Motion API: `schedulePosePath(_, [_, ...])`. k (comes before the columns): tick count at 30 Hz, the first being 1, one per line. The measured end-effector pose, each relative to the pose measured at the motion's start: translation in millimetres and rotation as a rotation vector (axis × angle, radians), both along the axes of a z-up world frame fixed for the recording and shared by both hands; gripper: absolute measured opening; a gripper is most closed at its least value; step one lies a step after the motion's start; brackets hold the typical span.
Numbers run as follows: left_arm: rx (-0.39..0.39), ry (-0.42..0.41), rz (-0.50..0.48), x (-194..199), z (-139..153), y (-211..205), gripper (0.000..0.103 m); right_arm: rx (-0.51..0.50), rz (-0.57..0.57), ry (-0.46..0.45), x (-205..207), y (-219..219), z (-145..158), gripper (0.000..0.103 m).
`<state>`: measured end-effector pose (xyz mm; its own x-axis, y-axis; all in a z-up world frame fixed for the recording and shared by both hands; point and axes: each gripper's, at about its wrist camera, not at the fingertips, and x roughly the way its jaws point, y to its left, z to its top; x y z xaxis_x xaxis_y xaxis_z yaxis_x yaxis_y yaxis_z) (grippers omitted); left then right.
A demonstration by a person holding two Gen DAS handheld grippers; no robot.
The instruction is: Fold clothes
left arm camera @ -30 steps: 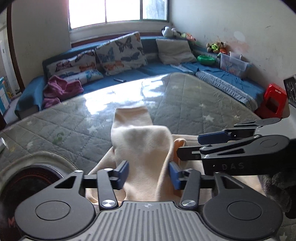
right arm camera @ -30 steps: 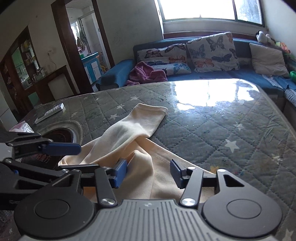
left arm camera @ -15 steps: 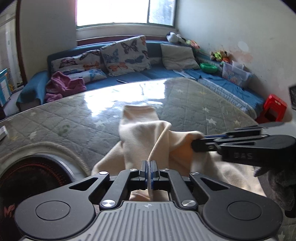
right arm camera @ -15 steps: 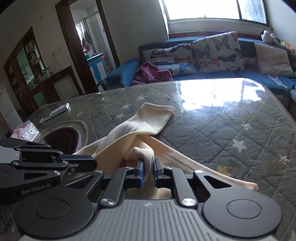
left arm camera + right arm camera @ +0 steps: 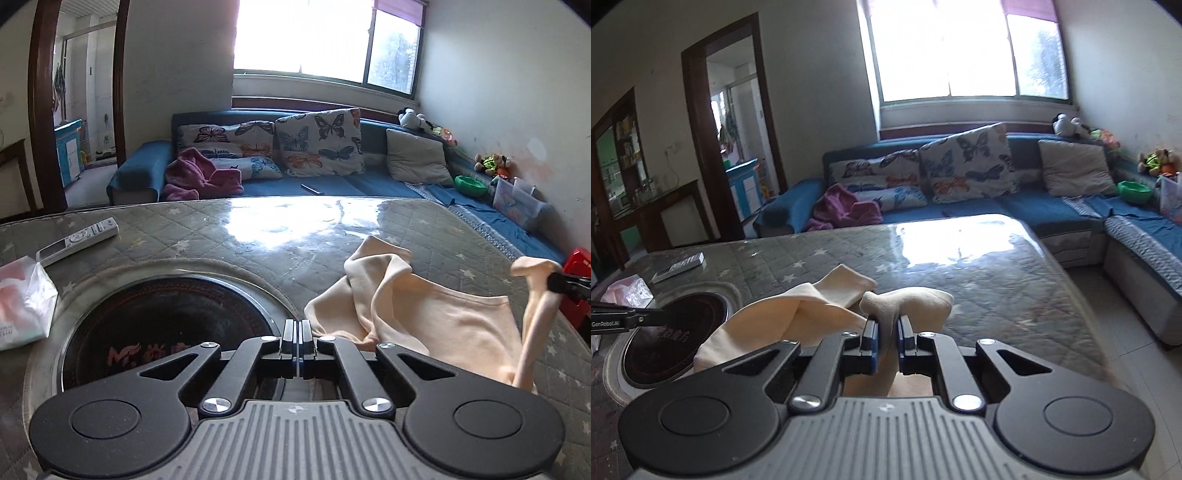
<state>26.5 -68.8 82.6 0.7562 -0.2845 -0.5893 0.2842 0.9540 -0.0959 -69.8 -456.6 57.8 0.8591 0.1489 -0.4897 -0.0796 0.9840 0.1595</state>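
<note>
Grippers spread apart since before – one cream garment stretched between two

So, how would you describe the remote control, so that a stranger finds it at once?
Start from the grey quilted star-patterned table and its round dark glass cooktop. Just beyond the cooktop's far left rim lies the slim silver-white remote control. Unlike the soft plastic-wrapped tissue pack beside it, it is hard, flat and covered with buttons.
</note>
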Motion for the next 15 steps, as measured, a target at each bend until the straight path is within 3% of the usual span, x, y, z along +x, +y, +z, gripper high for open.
schedulePosePath(4, [0.021,-0.004,-0.04,2,5,-18,0.006,0.0,-0.045,-0.024,-28,-16,6,0.009])
schedulePosePath(6, [0.045,-0.003,-0.067,10,2,-36,0.015,0.007,-0.061,-0.02,-38,-22,4,0.009])
schedulePosePath(8, [0.068,0.004,-0.088,20,-5,-51,0.034,0.014,-0.077,-0.016,-48,-28,1,0.009])
schedulePosePath(10, [0.08,0.019,-0.098,31,-12,-63,0.044,0.021,-0.093,-0.012,-58,-34,-1,0.009])
schedulePosePath(15, [0.103,0.062,-0.118,55,-30,-87,0.043,0.03,-0.119,0.006,-73,-44,-8,0.009])
